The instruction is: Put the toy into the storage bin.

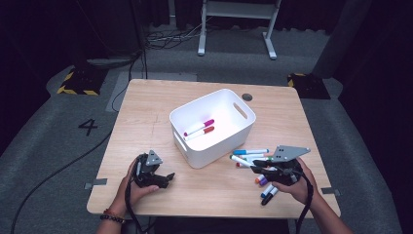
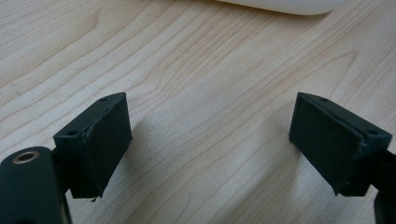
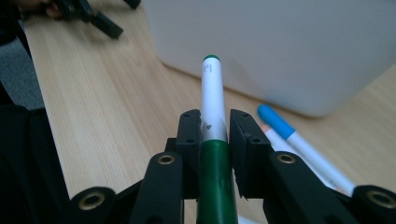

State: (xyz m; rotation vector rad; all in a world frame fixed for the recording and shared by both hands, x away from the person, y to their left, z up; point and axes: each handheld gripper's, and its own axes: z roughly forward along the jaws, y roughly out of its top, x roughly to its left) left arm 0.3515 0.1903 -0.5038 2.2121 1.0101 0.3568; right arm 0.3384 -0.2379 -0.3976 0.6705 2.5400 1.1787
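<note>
A white bin (image 1: 210, 146) stands mid-table with two markers (image 1: 198, 129) lying inside, one pink-capped and one red-capped. Several loose markers (image 1: 249, 155) lie on the wood to its right. My right gripper (image 3: 215, 122) is shut on a green-and-white marker (image 3: 211, 98), which points toward the bin wall (image 3: 280, 46); in the high view that gripper (image 1: 257, 168) hovers over the loose pile. My left gripper (image 1: 168, 178) rests low on the table at the front left, and its black pads (image 2: 100, 140) stand wide apart over bare wood.
A blue-capped marker (image 3: 280, 126) lies just right of the held one, beside the bin. A small dark disc (image 1: 247, 97) sits near the table's far edge. The table front edge (image 1: 204, 213) is close to both hands. A desk frame (image 1: 234, 29) stands beyond on grey carpet.
</note>
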